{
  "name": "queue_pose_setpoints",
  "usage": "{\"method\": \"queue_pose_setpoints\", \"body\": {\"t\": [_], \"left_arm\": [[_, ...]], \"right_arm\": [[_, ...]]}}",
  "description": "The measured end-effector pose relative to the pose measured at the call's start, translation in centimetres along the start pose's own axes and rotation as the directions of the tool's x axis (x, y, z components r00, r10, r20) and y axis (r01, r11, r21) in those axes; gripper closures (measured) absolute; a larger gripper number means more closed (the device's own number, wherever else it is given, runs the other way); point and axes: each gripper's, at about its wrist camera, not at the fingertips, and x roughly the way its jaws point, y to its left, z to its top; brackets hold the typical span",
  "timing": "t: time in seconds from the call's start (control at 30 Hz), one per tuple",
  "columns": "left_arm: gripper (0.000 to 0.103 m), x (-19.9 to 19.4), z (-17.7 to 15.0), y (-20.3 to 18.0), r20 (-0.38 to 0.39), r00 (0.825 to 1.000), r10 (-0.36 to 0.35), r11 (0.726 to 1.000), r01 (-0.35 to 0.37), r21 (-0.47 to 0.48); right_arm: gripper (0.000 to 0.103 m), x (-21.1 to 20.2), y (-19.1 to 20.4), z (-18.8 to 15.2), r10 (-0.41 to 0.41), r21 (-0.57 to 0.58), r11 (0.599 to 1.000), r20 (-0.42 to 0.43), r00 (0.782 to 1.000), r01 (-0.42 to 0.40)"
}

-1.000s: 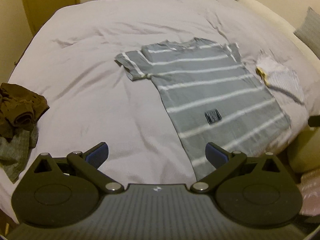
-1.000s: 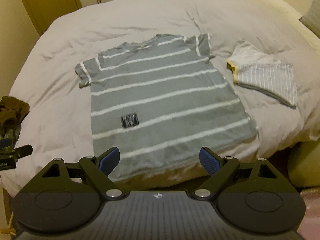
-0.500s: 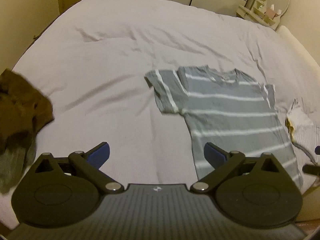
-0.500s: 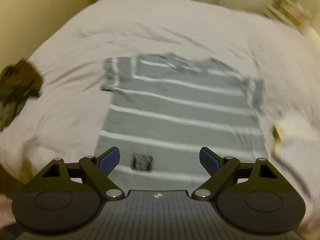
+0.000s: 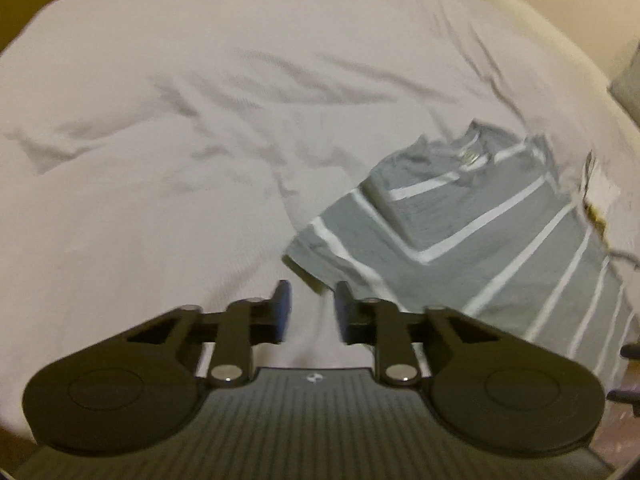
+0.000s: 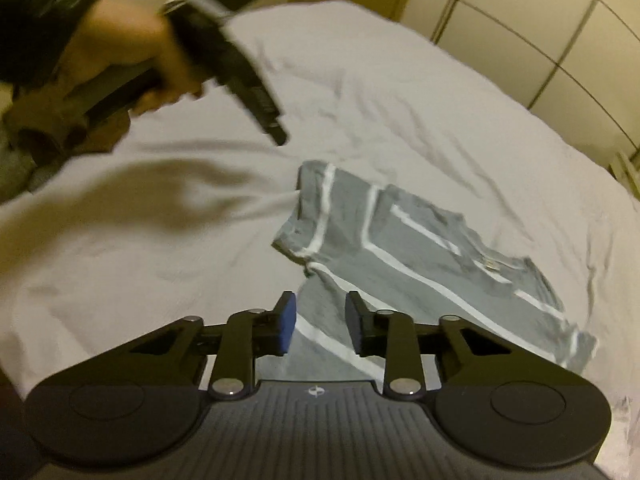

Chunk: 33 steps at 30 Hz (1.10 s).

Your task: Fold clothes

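Left wrist view: left gripper sits low over the bedsheet, fingers narrowed to a small gap with nothing between them. Bare sheet shows through the gap. Right pad tip is just beside the hem of the sleeve of the grey striped t-shirt. Shirt lies flat, collar away from the camera, body running off to the right and toward the bed edge. Looks like an approach lined up on the sleeve edge, gap pre-narrowed for thin fabric. A pale garment with a yellowish trim lies just past the far side of the shirt; frame is blurred there.

Right wrist view: right gripper is also part-closed, not clamped, and empty. It hovers above the shirt's side just below the sleeve; whether the pads touch the cloth can't be told. The person's hand holds the left gripper's body up left, angled down at the sleeve; heavy motion blur. Dark clothing is piled at the left bed edge.

Read: two pick points on the same side, sleeve and side seam, fits setting up the first lengthwise fold. Nothing folded yet. Risk: pinching the sheet along with the shirt.
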Motion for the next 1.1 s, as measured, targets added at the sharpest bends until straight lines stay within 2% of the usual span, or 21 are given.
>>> {"method": "queue_pose_setpoints", "body": {"t": [0.1,0.13,0.2,0.27,0.33,0.4,0.47,0.5,0.53,0.57,0.6,0.67,0.8,0.9,1.03,1.1], "left_arm": [[0.086,3.9,0.7,0.9,-0.038,0.999,-0.038,0.997,0.040,0.066],[0.079,4.7,0.8,1.2,-0.038,0.998,-0.056,0.995,0.058,0.078],[0.071,6.4,1.0,1.7,-0.040,0.995,-0.089,0.990,0.093,0.102],[0.070,7.5,1.2,2.1,-0.040,0.993,-0.110,0.988,0.114,0.100],[0.070,8.4,1.4,2.6,-0.047,0.990,-0.136,0.986,0.139,0.090],[0.070,9.2,1.7,3.0,-0.056,0.985,-0.160,0.983,0.164,0.082],[0.071,9.7,2.1,3.5,-0.069,0.981,-0.183,0.980,0.188,0.070],[0.079,10.0,2.3,3.8,-0.077,0.979,-0.189,0.979,0.194,0.058],[0.092,10.2,2.5,4.2,-0.082,0.978,-0.191,0.980,0.195,0.038],[0.098,10.4,2.7,4.6,-0.089,0.977,-0.192,0.981,0.193,0.010],[0.102,10.6,2.9,4.9,-0.096,0.976,-0.197,0.980,0.196,-0.015],[0.103,10.9,3.2,5.4,-0.109,0.972,-0.206,0.978,0.200,-0.062],[0.103,11.3,3.6,5.5,-0.124,0.971,-0.204,0.977,0.194,-0.085],[0.103,11.5,3.7,5.7,-0.128,0.971,-0.203,0.975,0.187,-0.121],[0.103,11.1,4.0,5.8,-0.134,0.972,-0.195,0.969,0.170,-0.177],[0.103,10.7,4.5,5.8,-0.133,0.971,-0.198,0.963,0.167,-0.209]], "right_arm": [[0.074,4.1,1.9,1.2,-0.015,-0.061,0.998,-0.038,0.999,0.013],[0.071,5.2,2.5,1.5,-0.026,-0.087,0.996,-0.046,0.999,0.022],[0.069,7.2,3.4,2.1,-0.043,-0.126,0.991,-0.057,0.997,0.036],[0.064,8.9,4.0,2.5,-0.053,-0.153,0.987,-0.064,0.997,0.042],[0.050,10.3,4.3,2.7,-0.056,-0.183,0.982,-0.071,0.996,0.042],[0.049,11.5,4.5,2.7,-0.058,-0.211,0.977,-0.069,0.996,0.043],[0.049,12.6,4.8,2.8,-0.062,-0.240,0.970,-0.067,0.996,0.045],[0.049,13.3,5.0,2.8,-0.070,-0.261,0.964,-0.064,0.996,0.051],[0.049,14.0,5.1,2.8,-0.079,-0.281,0.958,-0.061,0.995,0.059],[0.049,14.6,5.4,2.7,-0.093,-0.304,0.950,-0.059,0.994,0.071],[0.051,15.3,5.6,2.7,-0.107,-0.328,0.941,-0.056,0.993,0.083],[0.051,16.3,6.2,2.5,-0.139,-0.379,0.919,-0.048,0.989,0.111],[0.065,18.0,6.9,2.4,-0.162,-0.429,0.894,-0.047,0.986,0.127],[0.100,18.5,6.3,2.9,-0.145,-0.367,0.923,-0.066,0.987,0.111],[0.098,17.0,4.8,3.8,-0.090,-0.218,0.972,-0.013,0.996,0.085],[0.098,16.5,3.2,4.0,-0.055,-0.095,0.994,-0.009,0.998,0.054]]}}
